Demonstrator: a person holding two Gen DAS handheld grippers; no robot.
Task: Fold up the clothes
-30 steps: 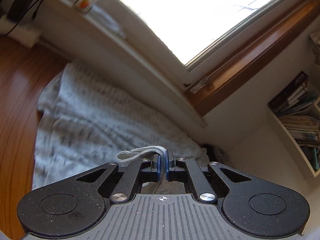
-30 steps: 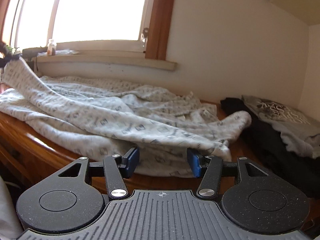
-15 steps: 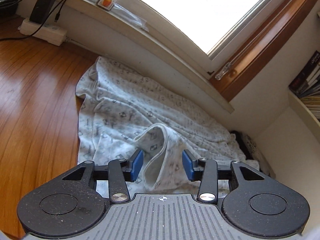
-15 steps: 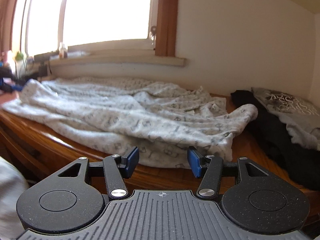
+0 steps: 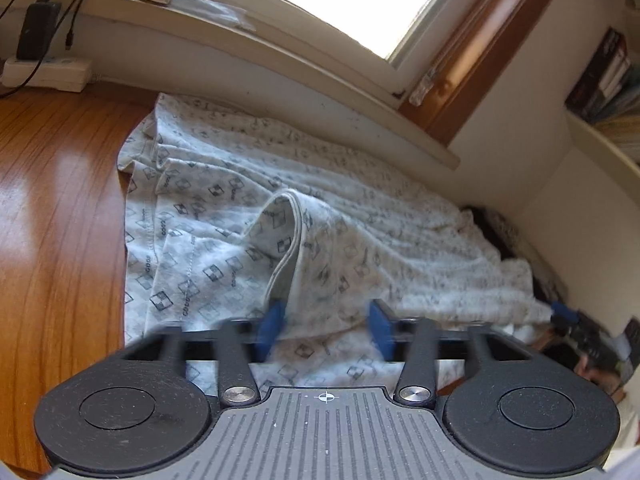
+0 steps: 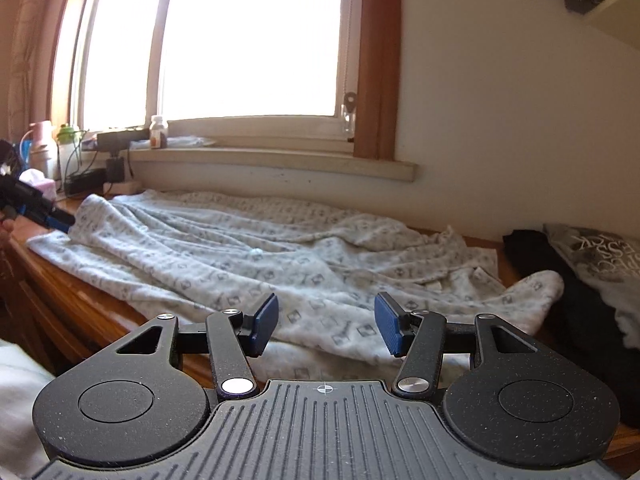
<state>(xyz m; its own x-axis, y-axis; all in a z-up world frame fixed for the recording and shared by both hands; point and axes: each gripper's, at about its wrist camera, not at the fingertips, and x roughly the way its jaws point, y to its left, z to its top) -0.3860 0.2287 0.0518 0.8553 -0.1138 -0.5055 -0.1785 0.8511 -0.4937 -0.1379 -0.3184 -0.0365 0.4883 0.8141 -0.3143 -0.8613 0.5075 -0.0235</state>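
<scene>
A pale grey patterned garment (image 5: 248, 216) lies spread and rumpled on the wooden table (image 5: 52, 208) under the window. A raised fold with a hemmed edge (image 5: 294, 224) stands up just ahead of my left gripper (image 5: 326, 326), which hangs open over the cloth's near edge. From the right wrist view the same garment (image 6: 280, 256) stretches across the table. My right gripper (image 6: 326, 324) is open just short of its front edge, holding nothing. The left gripper (image 6: 36, 208) shows at the far left of that view.
A dark garment (image 6: 576, 312) and a grey printed shirt (image 6: 600, 252) lie stacked at the table's right end. The windowsill (image 6: 272, 160) carries a bottle (image 6: 159, 132), and a power strip (image 5: 44, 74) with cables sits at the table's back left. Bookshelves (image 5: 604, 76) hang on the right wall.
My left gripper has opened and let go of the garment's hem, which now rests as a raised fold on the cloth. The right gripper has stayed open and drifted slightly back.
</scene>
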